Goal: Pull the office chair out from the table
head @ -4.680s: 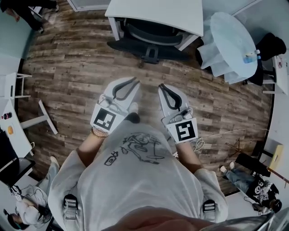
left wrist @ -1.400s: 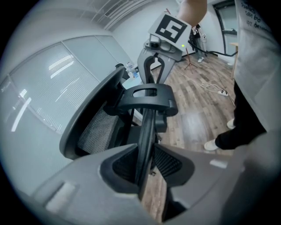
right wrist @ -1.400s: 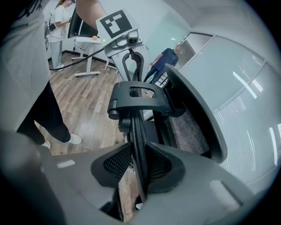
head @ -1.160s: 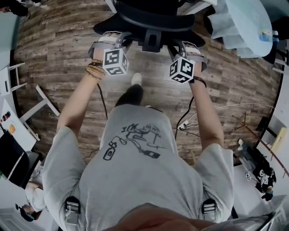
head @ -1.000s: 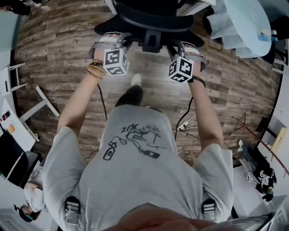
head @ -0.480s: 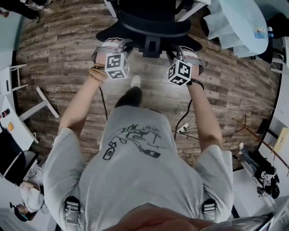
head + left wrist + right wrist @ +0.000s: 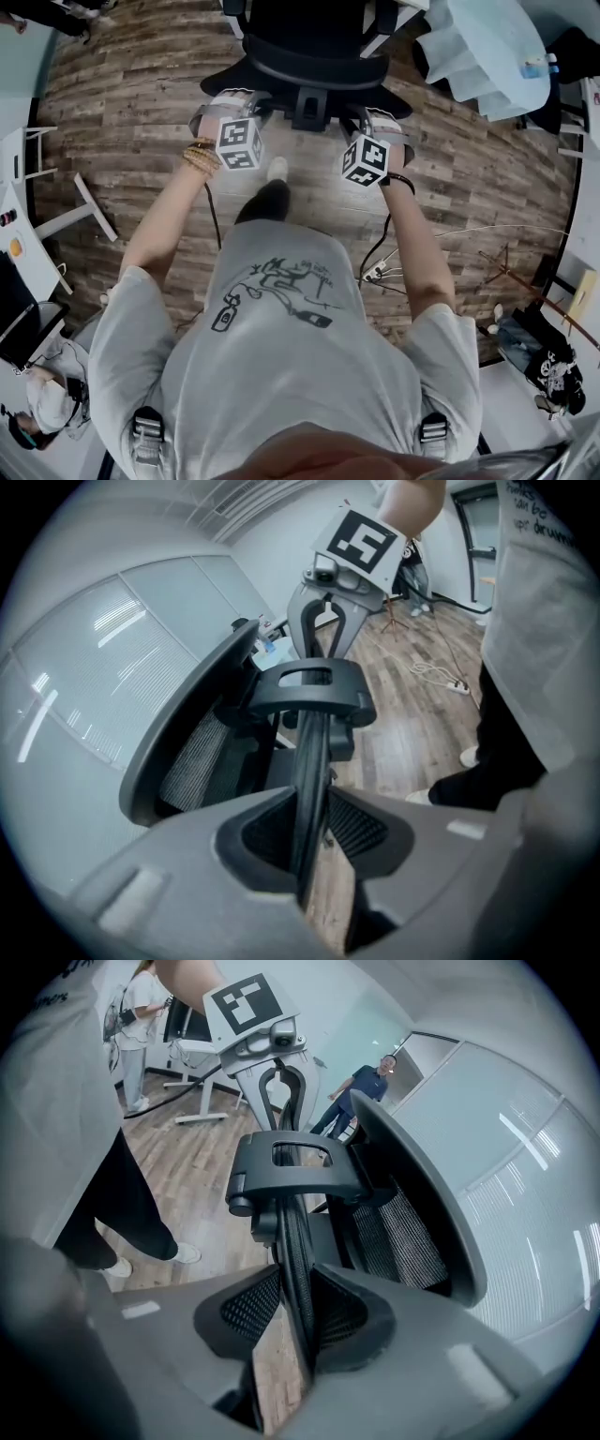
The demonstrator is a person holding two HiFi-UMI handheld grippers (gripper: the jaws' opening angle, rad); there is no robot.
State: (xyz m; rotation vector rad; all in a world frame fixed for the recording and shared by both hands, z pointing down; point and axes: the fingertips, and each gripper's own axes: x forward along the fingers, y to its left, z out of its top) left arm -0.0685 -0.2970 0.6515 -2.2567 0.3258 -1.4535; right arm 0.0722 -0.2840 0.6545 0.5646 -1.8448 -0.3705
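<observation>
The black office chair (image 7: 314, 56) stands at the top of the head view, its mesh backrest toward me. My left gripper (image 7: 236, 101) is shut on the backrest's top edge left of the centre bracket (image 7: 310, 105). My right gripper (image 7: 372, 120) is shut on the same edge to the right. In the left gripper view the thin backrest rim (image 7: 312, 761) runs between the pads of the left gripper (image 7: 305, 850). The right gripper view shows the mesh rim (image 7: 295, 1241) pinched in the right gripper (image 7: 302, 1326). Only white scraps of the table (image 7: 231, 9) show behind the chair.
A round table with a pale cloth (image 7: 483, 47) stands at the upper right. White desk legs (image 7: 89, 202) lie to the left, and cables (image 7: 450, 234) trail on the wood floor at right. My shoe (image 7: 277, 169) is below the chair. People stand further off (image 7: 361, 1091).
Both grippers and the chair's backrest have shifted down the head view toward me. The chair has rolled away from the table. Both grips stay as they were.
</observation>
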